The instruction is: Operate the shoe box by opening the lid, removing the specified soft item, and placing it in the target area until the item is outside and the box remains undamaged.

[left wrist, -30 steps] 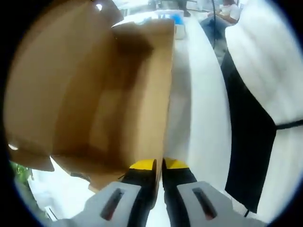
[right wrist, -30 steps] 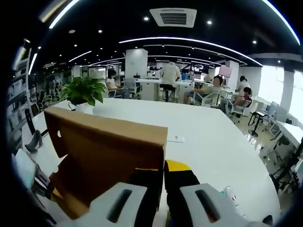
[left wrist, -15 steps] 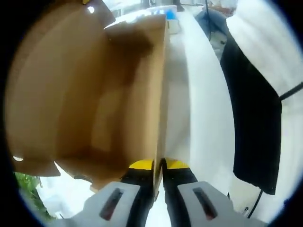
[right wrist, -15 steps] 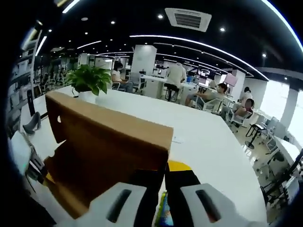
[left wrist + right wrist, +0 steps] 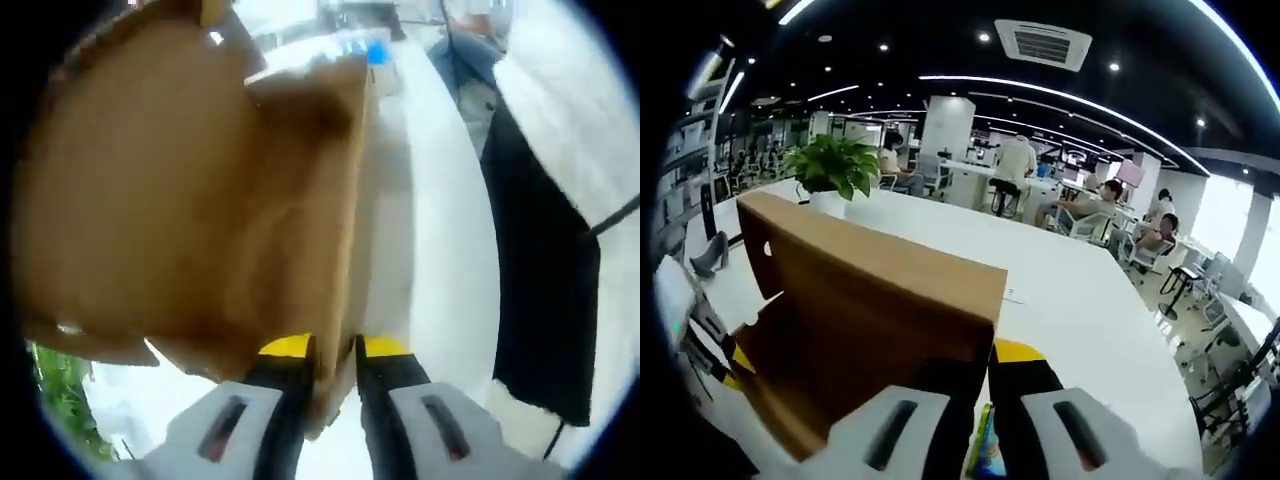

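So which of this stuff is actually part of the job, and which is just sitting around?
Part of the job:
- brown cardboard shoe box, pinched at its wall by both
- left gripper
- right gripper

Just around:
- green potted plant
- long white table
- small colourful packet under the right fingers

Shoe box (image 5: 870, 330) on table (image 5: 1080, 300); plant (image 5: 830, 168) behind, apparently on table.

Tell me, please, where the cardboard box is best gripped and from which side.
On a thin upright wall of the box, pinched from above over its open edge: the sheet is narrow enough for the fingers, as the left gripper and right gripper show.
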A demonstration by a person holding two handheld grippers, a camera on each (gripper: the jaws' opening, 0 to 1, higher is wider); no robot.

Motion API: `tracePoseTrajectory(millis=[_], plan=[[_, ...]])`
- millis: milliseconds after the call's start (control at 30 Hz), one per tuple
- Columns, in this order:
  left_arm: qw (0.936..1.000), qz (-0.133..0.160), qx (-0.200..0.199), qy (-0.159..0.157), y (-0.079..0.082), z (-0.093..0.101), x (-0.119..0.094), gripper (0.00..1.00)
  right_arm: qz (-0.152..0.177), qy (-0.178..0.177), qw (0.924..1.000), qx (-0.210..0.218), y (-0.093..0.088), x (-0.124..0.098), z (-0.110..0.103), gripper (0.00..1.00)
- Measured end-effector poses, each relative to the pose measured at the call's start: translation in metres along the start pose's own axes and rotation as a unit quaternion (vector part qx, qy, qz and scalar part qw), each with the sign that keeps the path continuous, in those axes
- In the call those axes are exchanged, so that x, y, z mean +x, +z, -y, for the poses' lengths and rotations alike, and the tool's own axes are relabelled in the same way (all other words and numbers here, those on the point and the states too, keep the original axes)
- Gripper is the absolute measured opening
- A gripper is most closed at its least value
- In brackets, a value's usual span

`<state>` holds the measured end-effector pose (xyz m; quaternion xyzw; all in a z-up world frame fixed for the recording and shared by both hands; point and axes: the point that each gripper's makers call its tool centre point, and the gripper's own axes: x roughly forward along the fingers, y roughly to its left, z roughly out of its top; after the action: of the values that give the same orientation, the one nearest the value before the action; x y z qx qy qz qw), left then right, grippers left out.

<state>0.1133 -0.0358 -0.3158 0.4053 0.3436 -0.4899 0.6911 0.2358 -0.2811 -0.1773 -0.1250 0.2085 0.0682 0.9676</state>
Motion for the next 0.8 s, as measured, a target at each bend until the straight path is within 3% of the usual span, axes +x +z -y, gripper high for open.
tracePoseTrajectory(millis=[67, 133, 167, 233, 300, 333, 367, 467, 500, 600, 667, 733, 767, 800], plan=[[0.9964, 0.025, -0.079, 0.016, 0.004, -0.005, -0.006, 0.27, -0.001, 0.0, 1.0, 0.0, 0.0, 0.001, 0.0, 0.01], [0.993, 0.035, -0.112, 0.017, 0.003, -0.006, -0.01, 0.34, 0.0, 0.001, 1.0, 0.007, 0.0, 0.001, 0.0, 0.01], [0.9878, 0.057, -0.14, 0.037, 0.005, -0.011, -0.017, 0.34, 0.001, 0.001, 1.0, 0.006, 0.0, 0.001, 0.0, 0.01], [0.9813, 0.083, -0.171, 0.034, 0.006, -0.008, -0.022, 0.37, 0.001, 0.0, 1.0, 0.003, 0.0, 0.001, 0.0, 0.01], [0.9692, 0.111, -0.218, 0.026, 0.012, -0.004, -0.029, 0.46, 0.002, 0.001, 1.0, 0.001, 0.0, 0.001, -0.001, 0.01], [0.96, 0.131, -0.246, 0.024, 0.017, -0.003, -0.032, 0.51, 0.003, 0.001, 1.0, 0.0, 0.0, 0.001, -0.001, 0.01], [0.9467, 0.155, -0.282, 0.016, 0.024, 0.0, -0.036, 0.56, 0.004, 0.0, 1.0, -0.004, 0.0, 0.001, -0.001, 0.01], [0.9225, 0.187, -0.334, 0.046, 0.029, -0.007, -0.045, 0.62, 0.006, 0.001, 0.9999, -0.01, 0.0, 0.001, -0.002, 0.02], [0.9104, 0.193, -0.363, 0.048, 0.029, -0.009, -0.047, 0.64, 0.006, 0.002, 0.9999, -0.011, 0.0, 0.0, -0.002, 0.02], [0.8946, 0.212, -0.39, 0.051, 0.032, -0.013, -0.053, 0.68, 0.006, 0.005, 0.9997, -0.023, -0.002, -0.002, -0.003, 0.02], [0.8915, 0.237, -0.381, 0.058, 0.039, -0.017, -0.061, 0.68, 0.008, 0.005, 0.9995, -0.03, -0.003, -0.003, -0.004, 0.02], [0.8917, 0.239, -0.379, 0.061, 0.04, -0.016, -0.062, 0.76, 0.007, 0.004, 0.9996, -0.029, -0.003, -0.004, -0.004, 0.02], [0.8894, 0.241, -0.384, 0.06, 0.041, -0.017, -0.061, 0.82, 0.004, 0.004, 0.9997, -0.024, -0.003, -0.005, -0.004, 0.02], [0.8821, 0.25, -0.395, 0.057, 0.043, -0.018, -0.061, 0.86, 0.003, 0.005, 0.9997, -0.022, -0.004, -0.005, -0.004, 0.02]])
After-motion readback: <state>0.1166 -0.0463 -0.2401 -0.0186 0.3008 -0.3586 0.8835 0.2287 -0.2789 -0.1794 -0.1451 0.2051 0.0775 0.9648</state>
